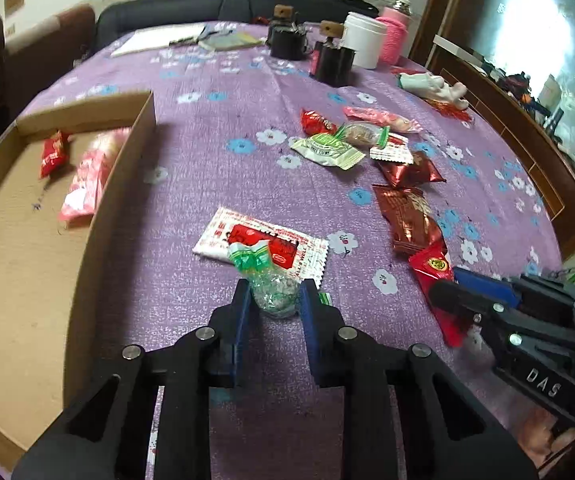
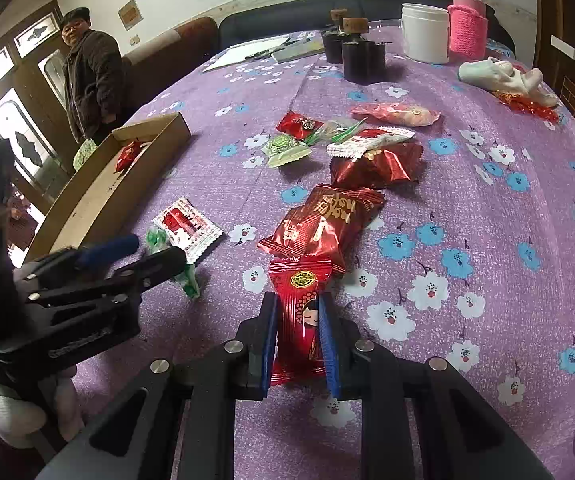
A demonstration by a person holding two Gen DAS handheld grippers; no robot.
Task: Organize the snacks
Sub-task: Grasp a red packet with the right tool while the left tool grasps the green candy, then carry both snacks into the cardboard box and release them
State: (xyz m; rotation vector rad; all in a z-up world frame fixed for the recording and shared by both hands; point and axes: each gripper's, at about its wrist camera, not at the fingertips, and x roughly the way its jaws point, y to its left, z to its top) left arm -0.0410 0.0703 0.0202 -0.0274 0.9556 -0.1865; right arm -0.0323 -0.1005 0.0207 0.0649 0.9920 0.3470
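Observation:
My left gripper [image 1: 274, 300] is shut on a green-and-clear wrapped candy [image 1: 273, 294], just in front of a white-and-red sachet [image 1: 263, 246] on the purple cloth. My right gripper [image 2: 298, 320] is shut on a red snack packet with a doll picture [image 2: 301, 312]; it also shows in the left wrist view [image 1: 433, 280]. The cardboard tray [image 1: 99, 216] lies to the left and holds a small red packet [image 1: 52, 154] and a pink packet [image 1: 91, 172]. More loose snacks lie ahead: dark red packets [image 2: 323, 224], a pale green packet [image 1: 327, 150], a pink one [image 1: 379, 118].
At the far end of the table stand black holders [image 1: 333, 62], a white jar [image 1: 363, 40], a pink knitted flask [image 1: 393, 34], papers [image 1: 159, 38] and a white cloth [image 1: 433, 88]. A person [image 2: 93, 76] stands by the tray's far end. A wooden cabinet [image 1: 527, 152] runs along the right.

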